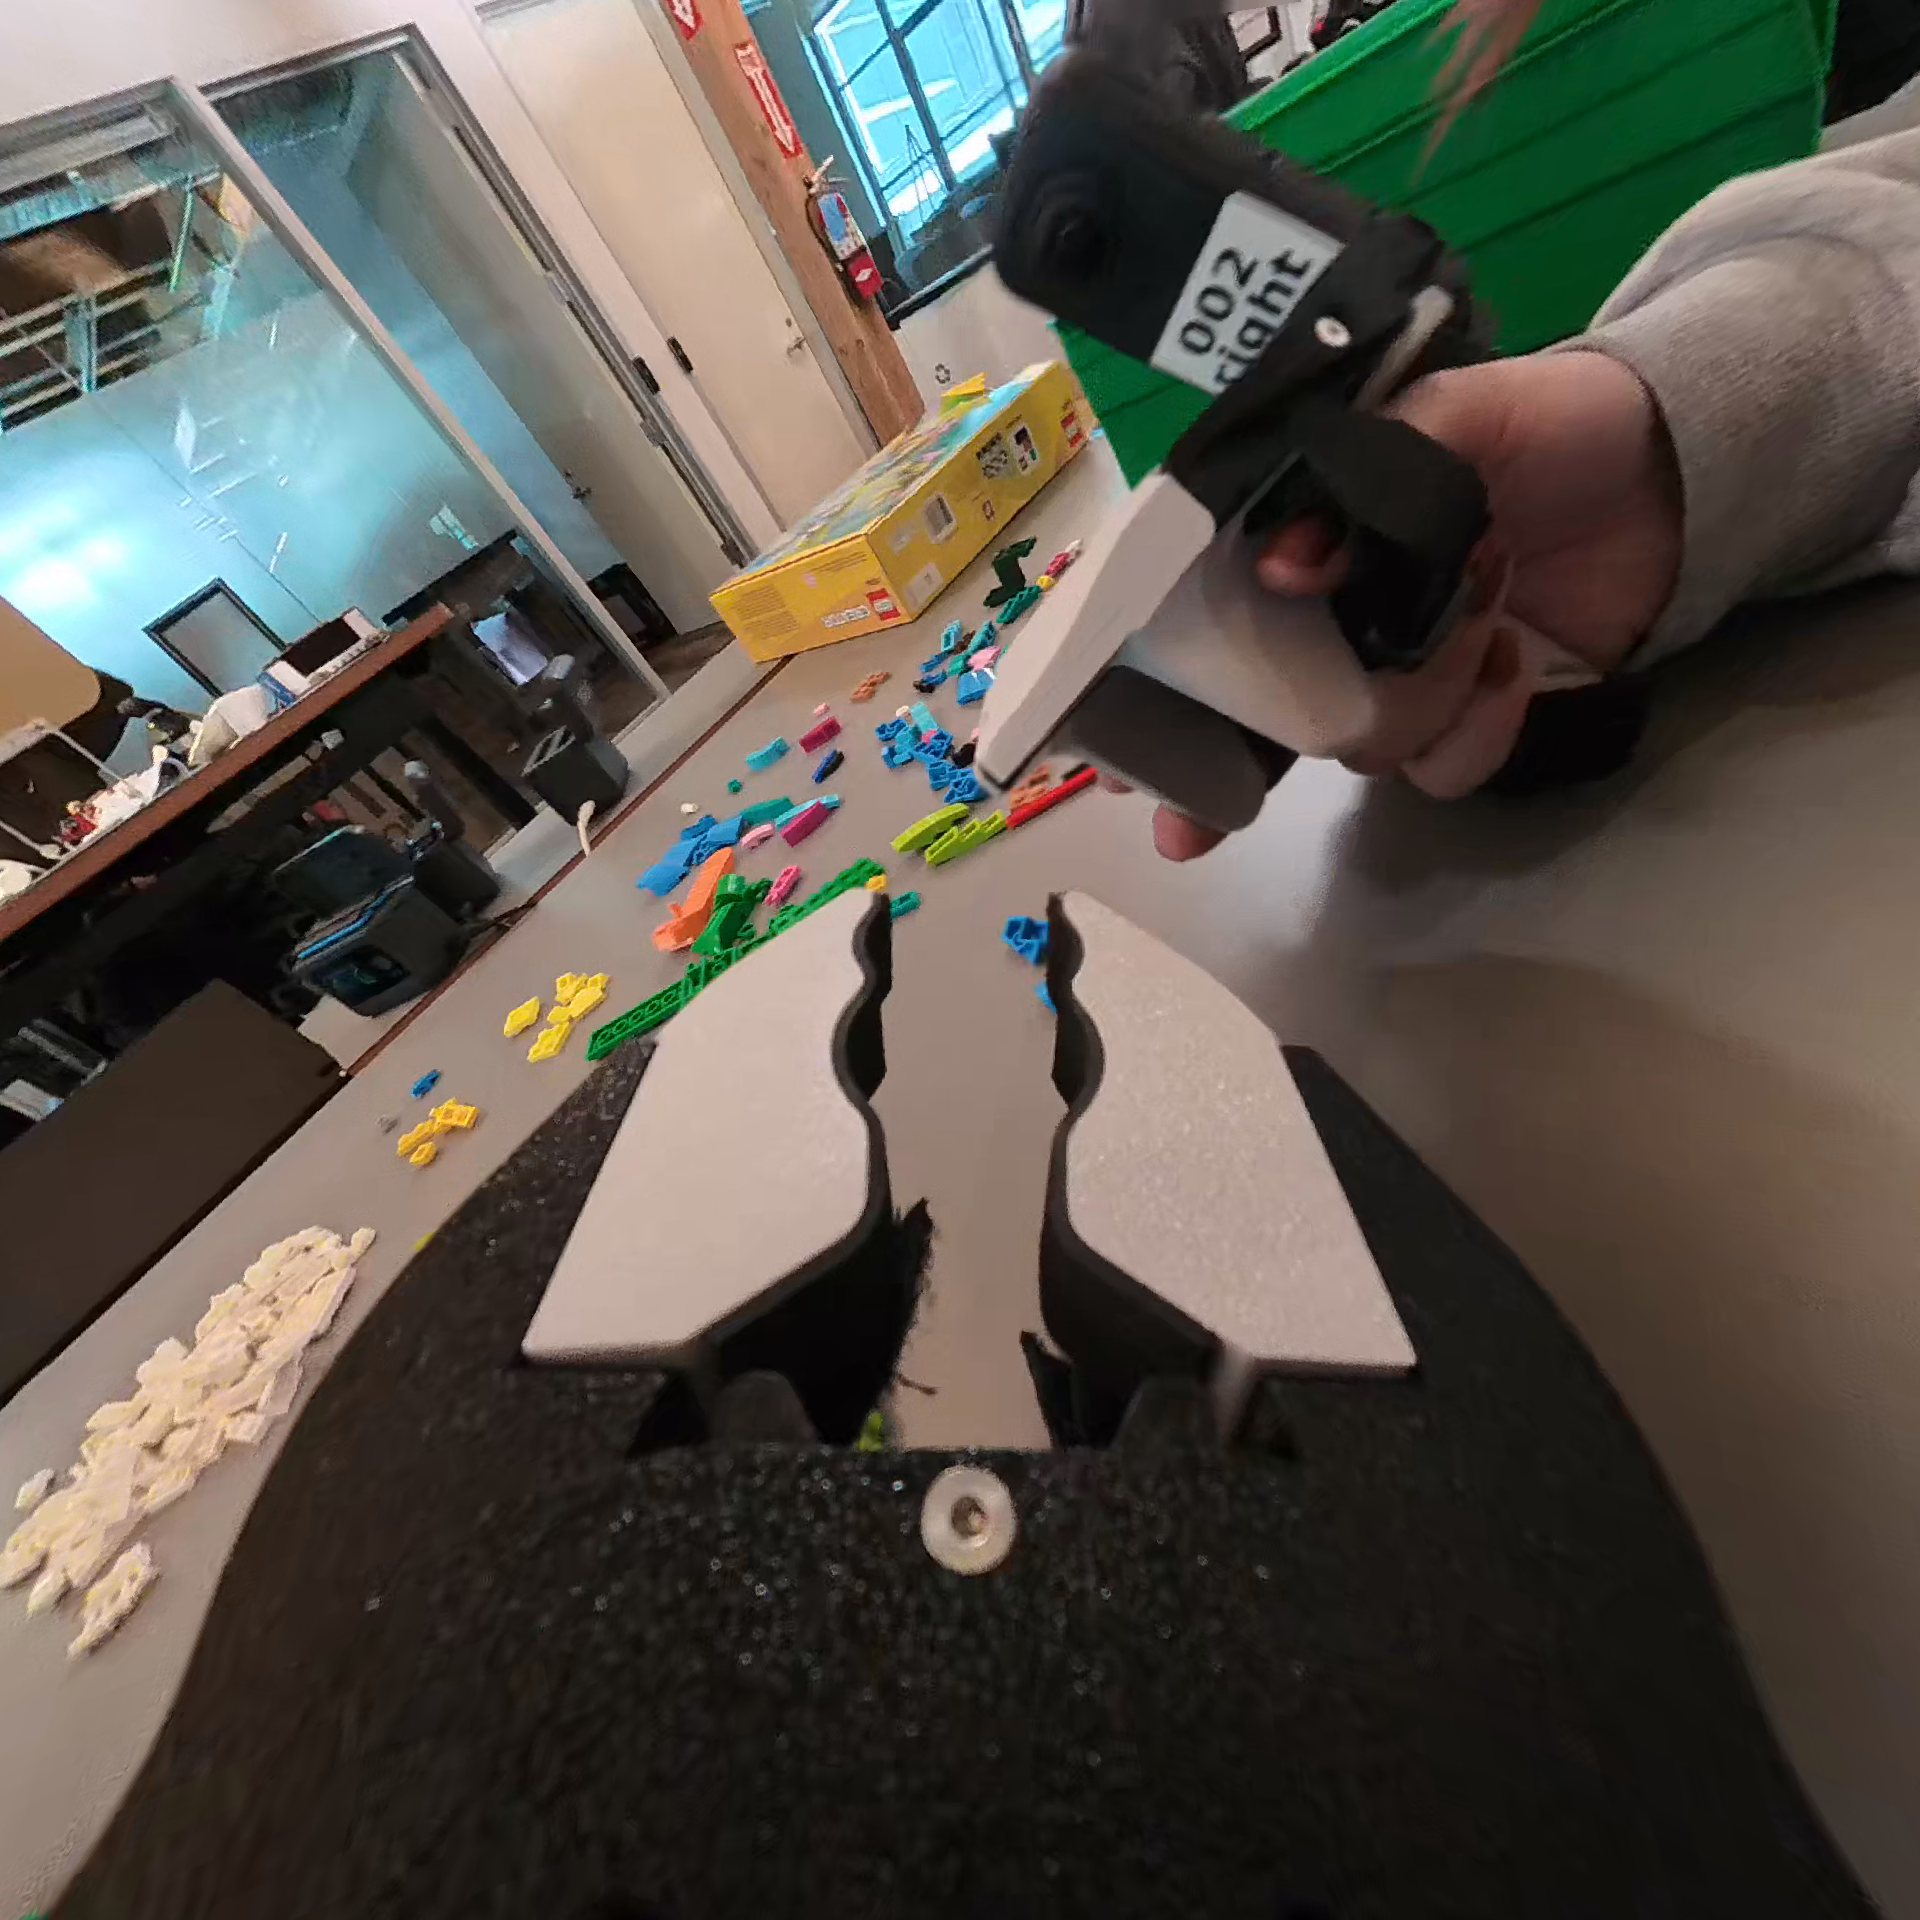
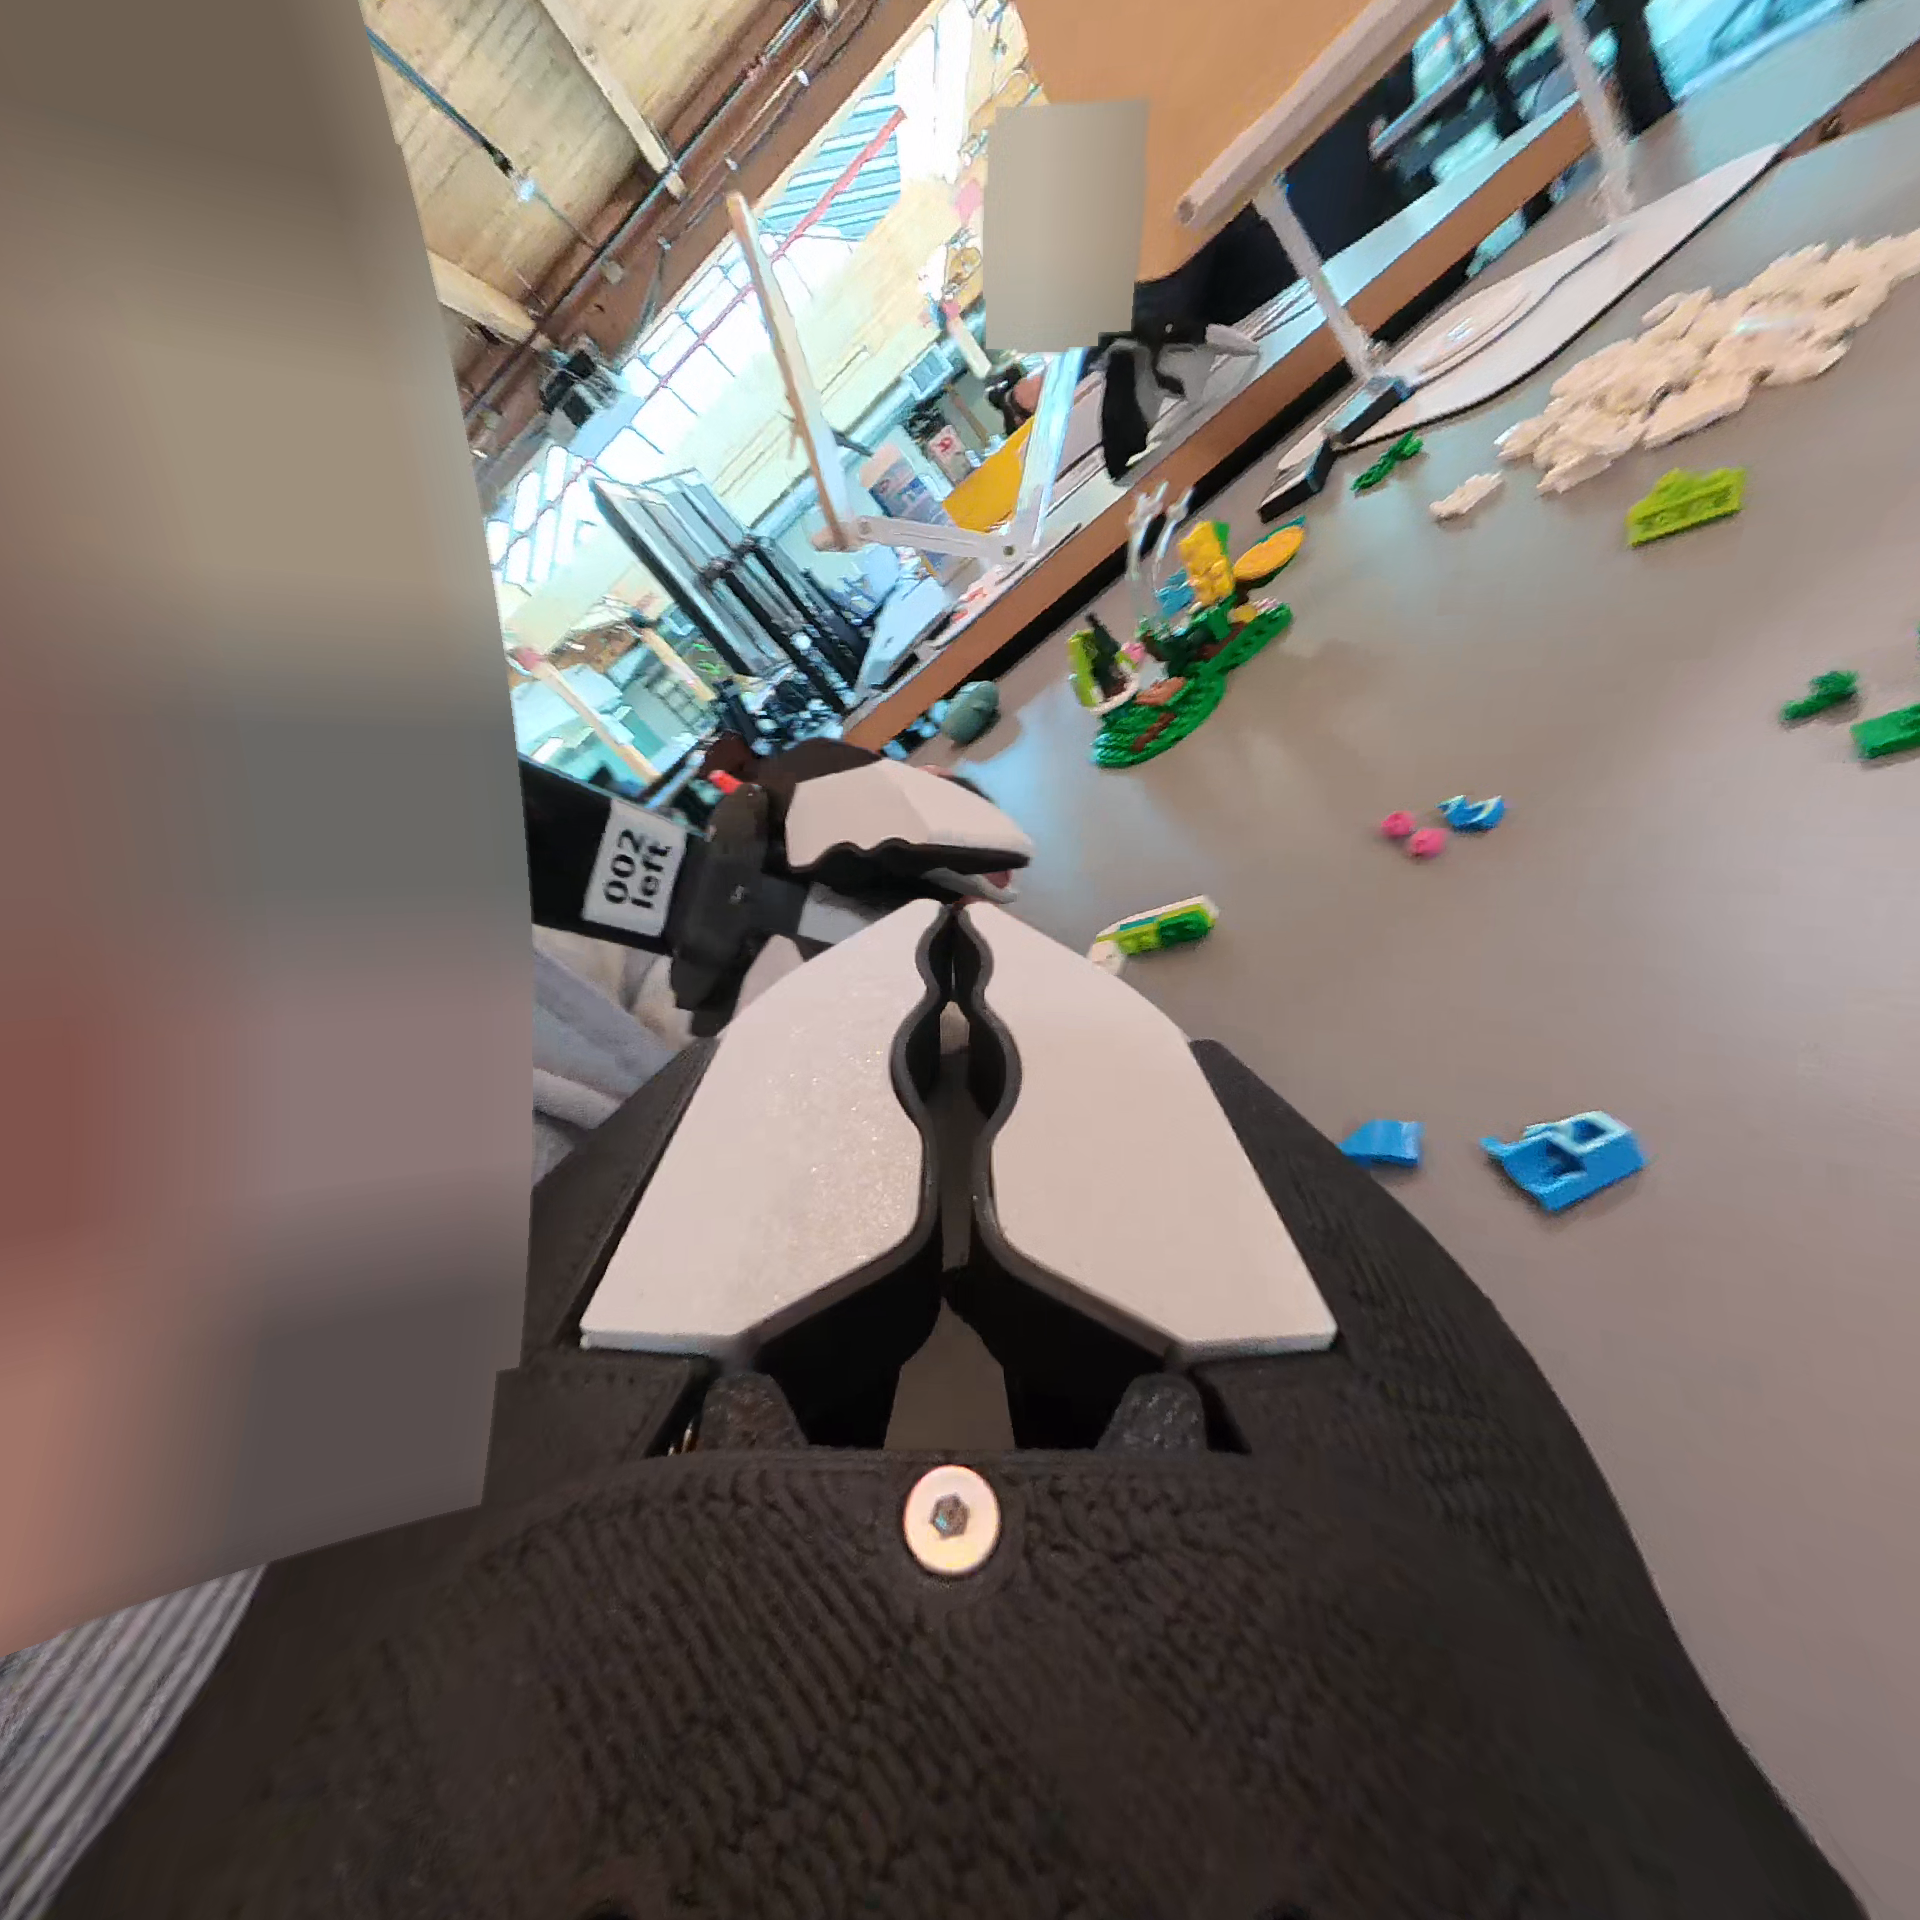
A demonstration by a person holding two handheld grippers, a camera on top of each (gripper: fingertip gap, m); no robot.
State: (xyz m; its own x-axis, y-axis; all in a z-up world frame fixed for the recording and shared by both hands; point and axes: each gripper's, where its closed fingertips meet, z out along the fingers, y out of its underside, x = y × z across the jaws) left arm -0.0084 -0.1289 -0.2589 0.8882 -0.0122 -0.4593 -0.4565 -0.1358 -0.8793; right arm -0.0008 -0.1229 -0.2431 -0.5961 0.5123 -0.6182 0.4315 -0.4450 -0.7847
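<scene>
Left gripper [image 1: 971,925] held above bare table [image 1: 1455,1143], jaws part open, empty, clear of bricks [image 1: 914,748]. Right gripper [image 2: 954,914] raised, jaws closed, nothing visible between; white pile [image 1: 177,1403] kept apart near the edge.

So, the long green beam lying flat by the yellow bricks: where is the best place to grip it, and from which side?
Probably mid-length on the long green beam, coming from above, fingers across its narrow width. It lies flat and slim on the table, and its far end is crowded by the orange piece.

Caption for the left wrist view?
Open left gripper above table strewn with bricks; right gripper nearby.
</scene>
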